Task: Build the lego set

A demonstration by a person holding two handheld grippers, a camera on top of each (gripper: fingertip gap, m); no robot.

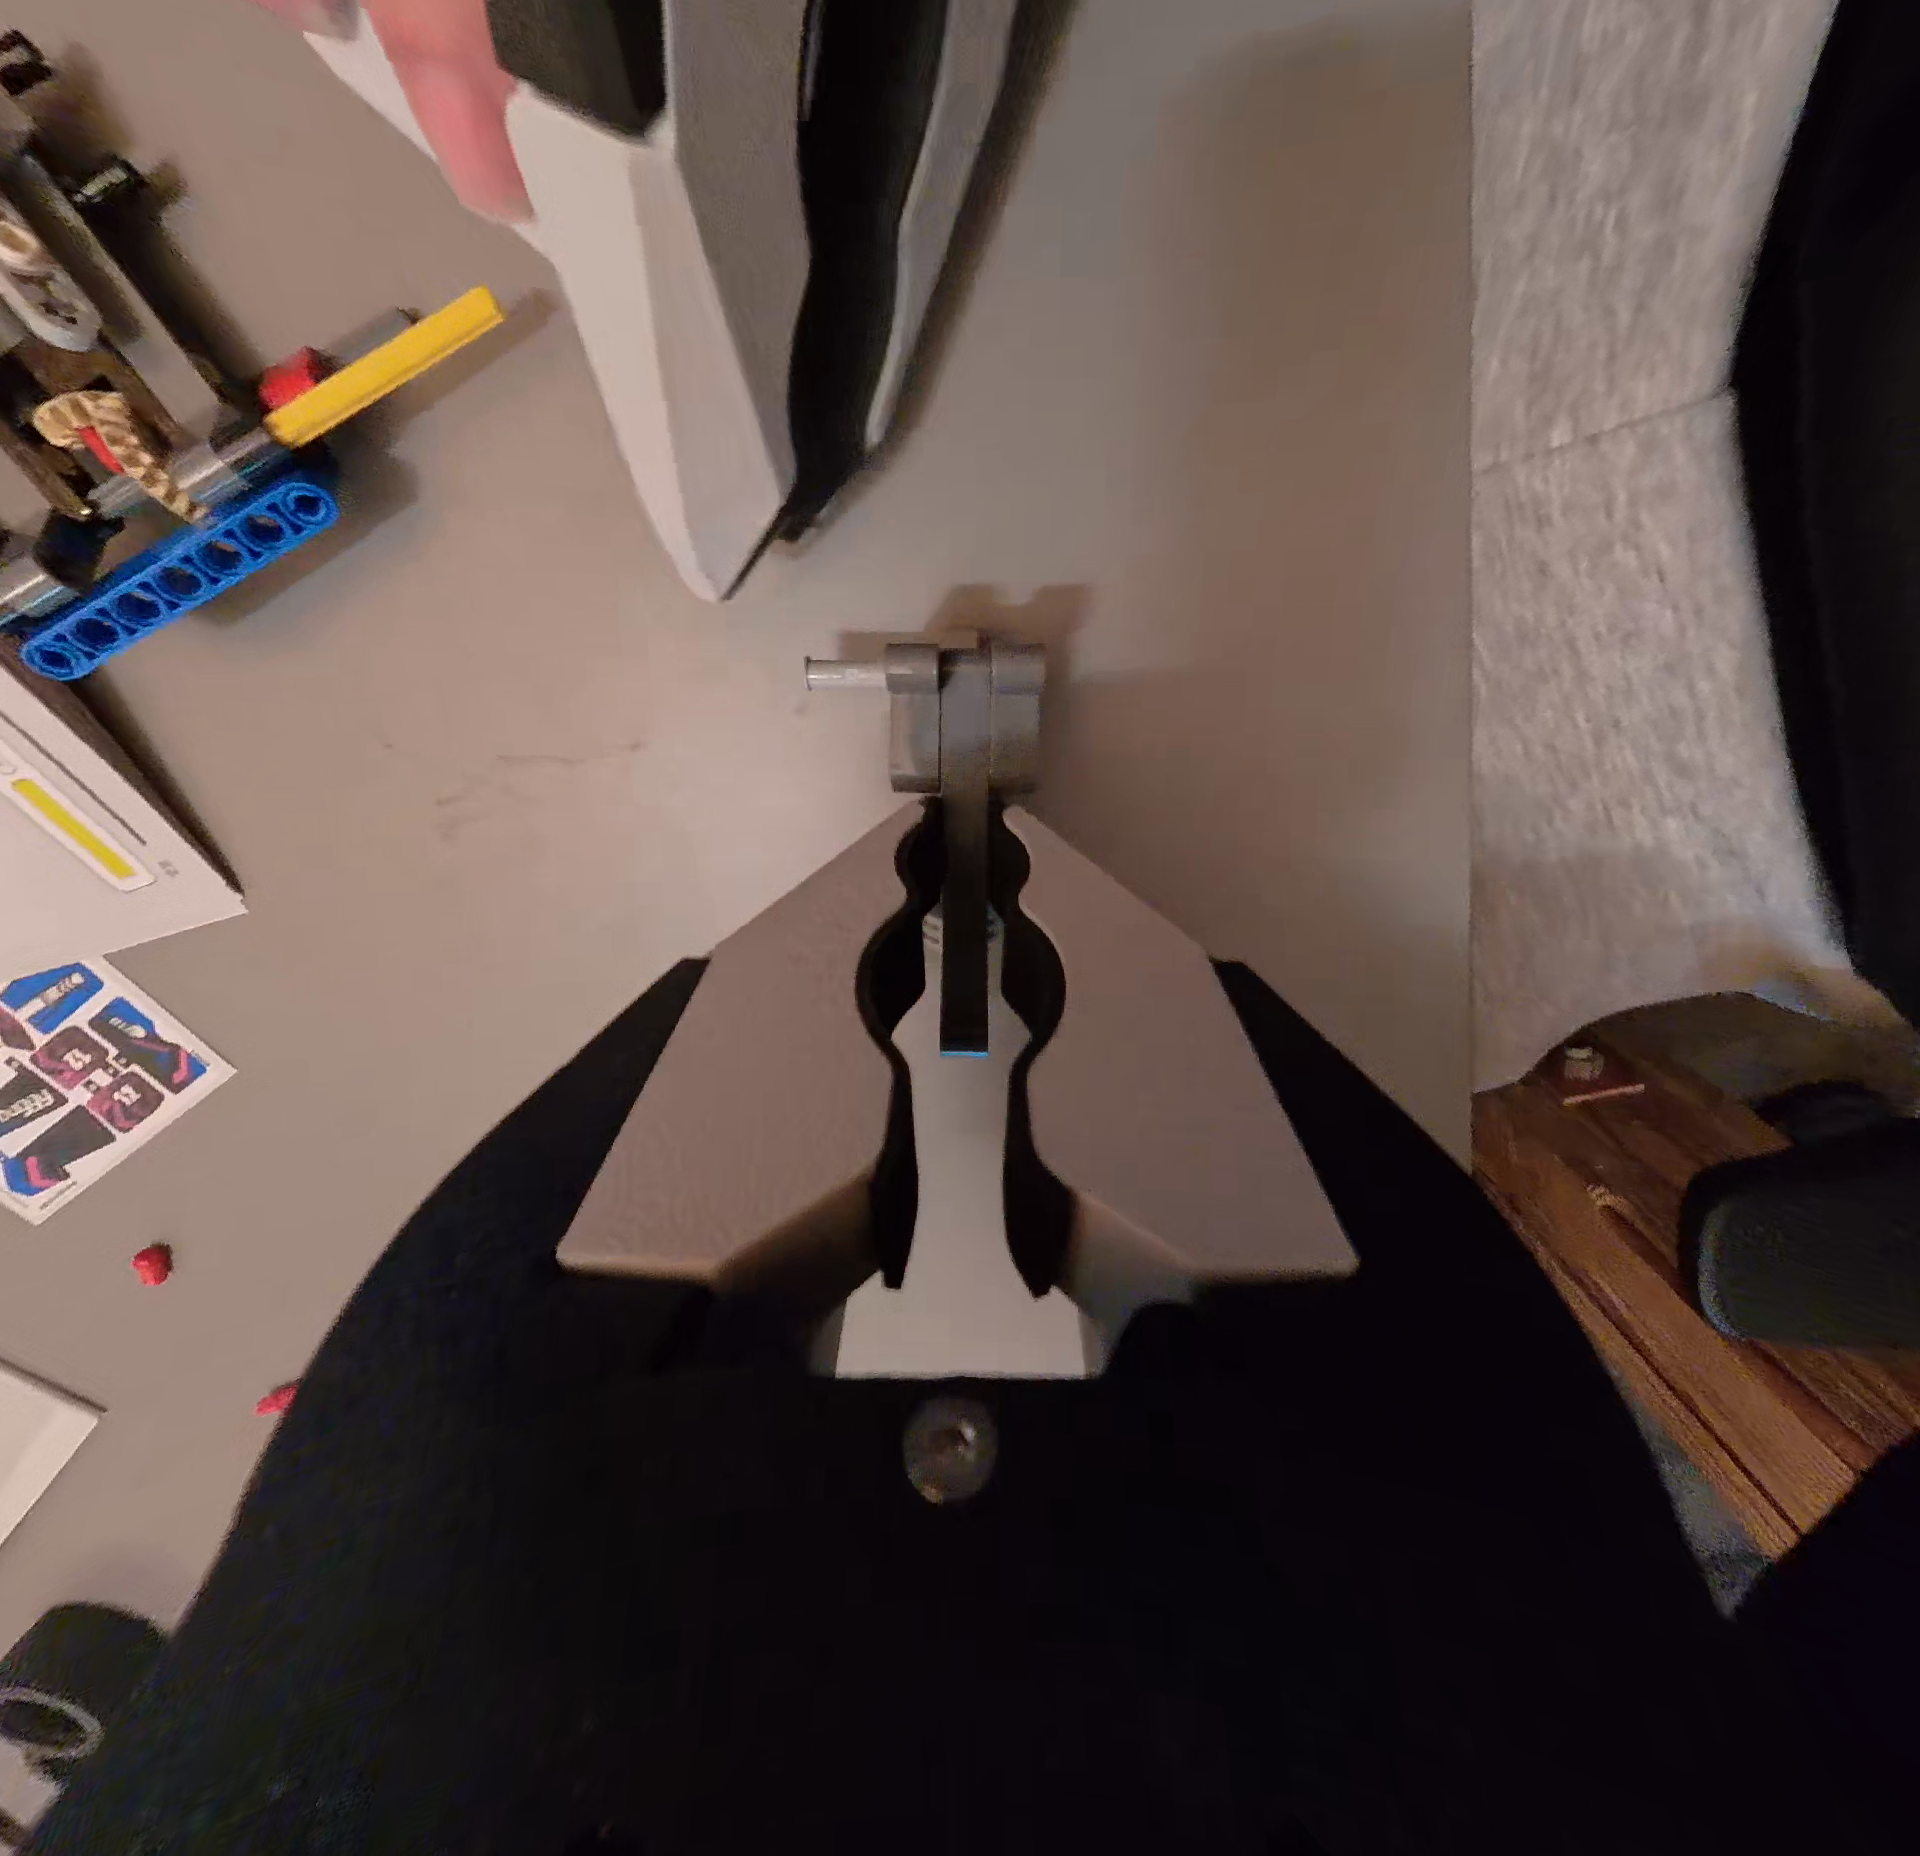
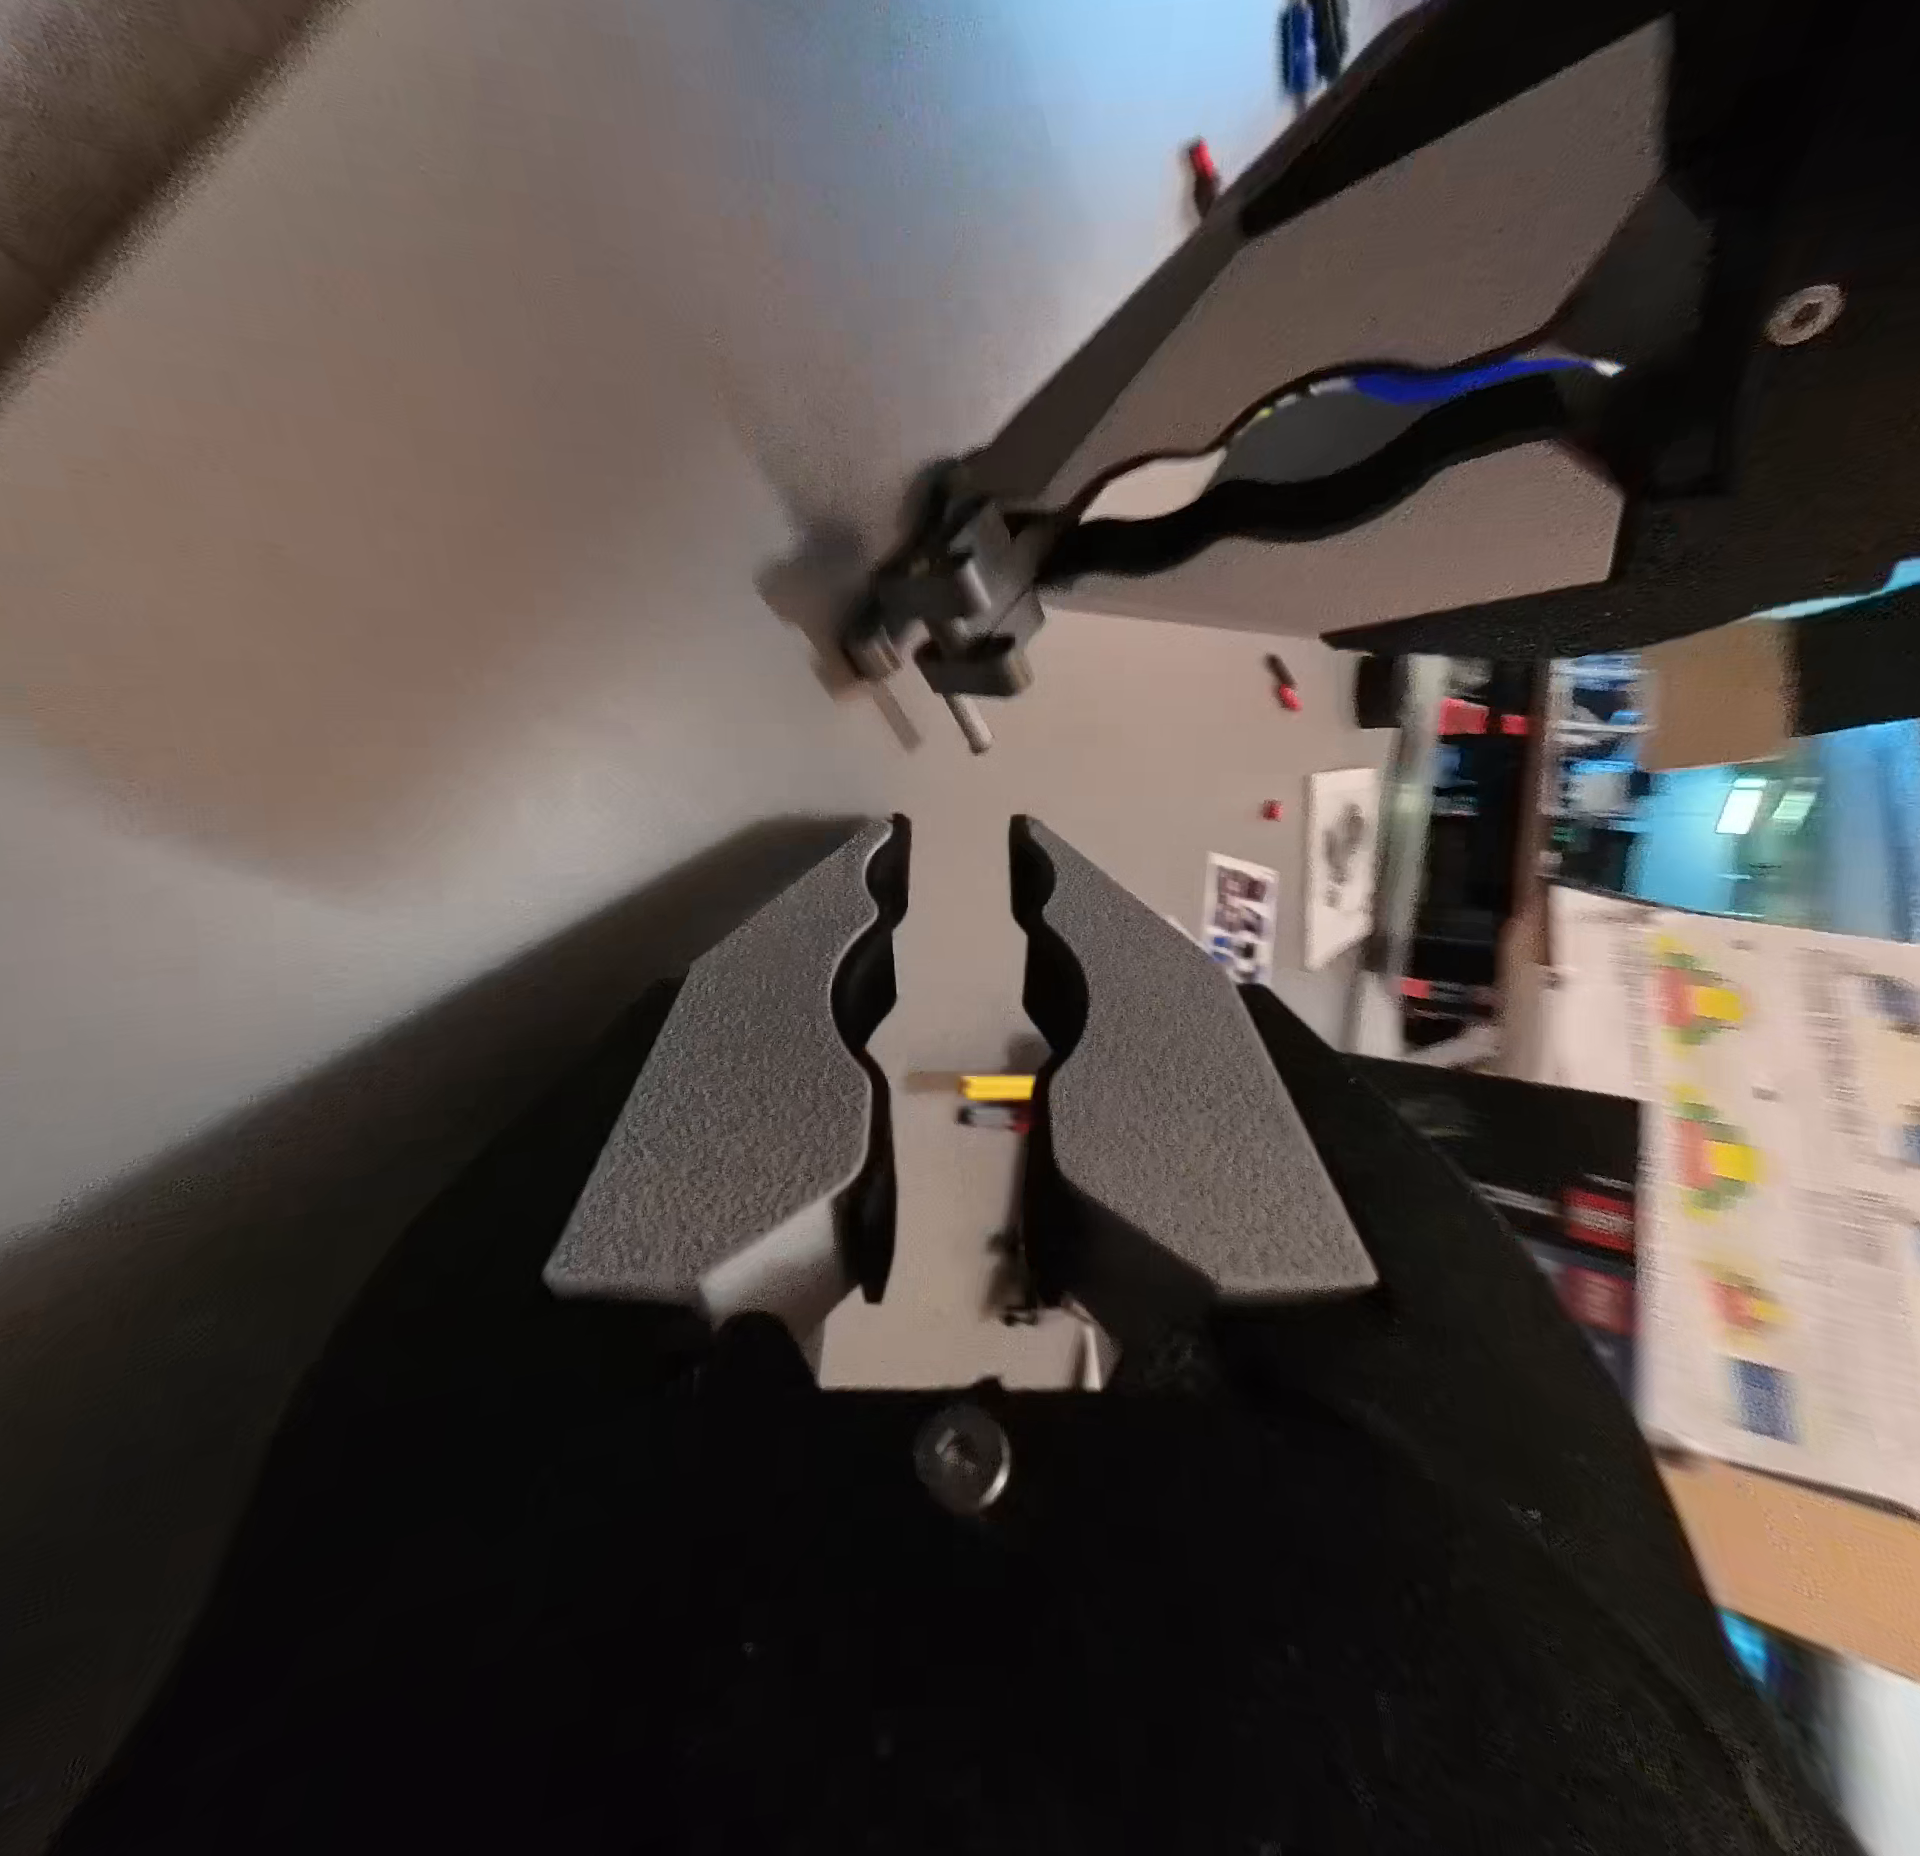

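Grey lego piece (image 1: 964,715) pinched at tip of left hand-held gripper (image 1: 966,819), held above bench (image 1: 520,767). Dark beam runs back between fingers, along gripper line. Light pegs (image 2: 930,720) stick out sideways, toward right hand-held gripper (image 2: 958,830). Right one empty, jaws parted, just beside pegs, not touching. Right nearer for next grab, I think.

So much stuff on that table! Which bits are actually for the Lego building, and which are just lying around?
For the build:
grey Lego assembly, pinched in the left gripper
right gripper, open
blue holed beam
yellow piece
sticker sheet

Just lying about:
white cloth
wooden board
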